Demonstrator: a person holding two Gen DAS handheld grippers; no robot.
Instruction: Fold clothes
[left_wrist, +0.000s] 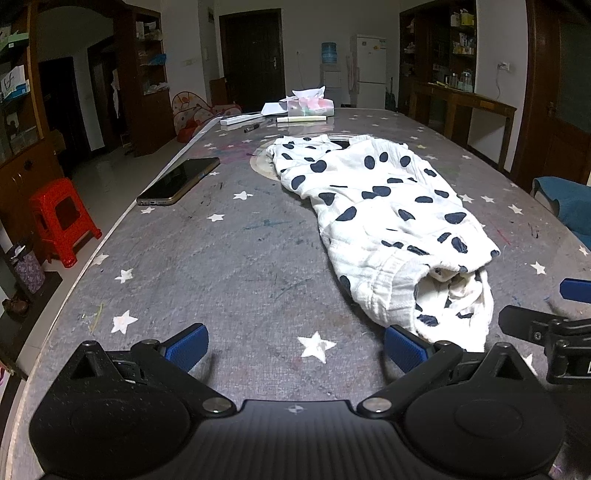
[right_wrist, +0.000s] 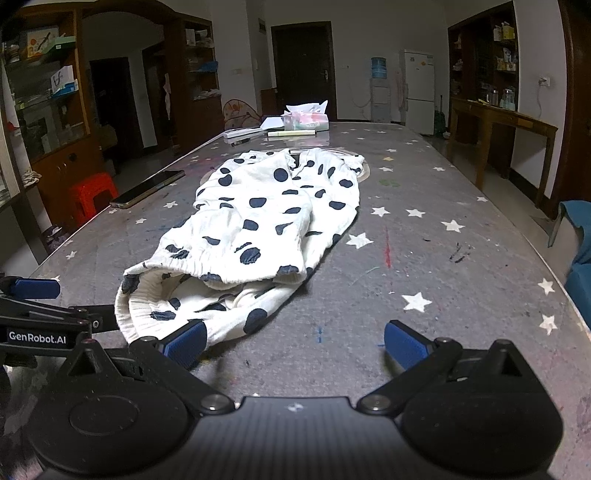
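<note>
"GenRobot.AI" in white on the black body of the left tongs (right_wrist: 35, 291)

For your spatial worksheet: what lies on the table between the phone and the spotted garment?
Only bare star-print tablecloth between phone and spotted garment, in both wrist views.

We look low along the table (left_wrist: 229, 266) from both wrists — left beside right — sharing the spotted garment (right_wrist: 258, 221) close ahead.
</note>
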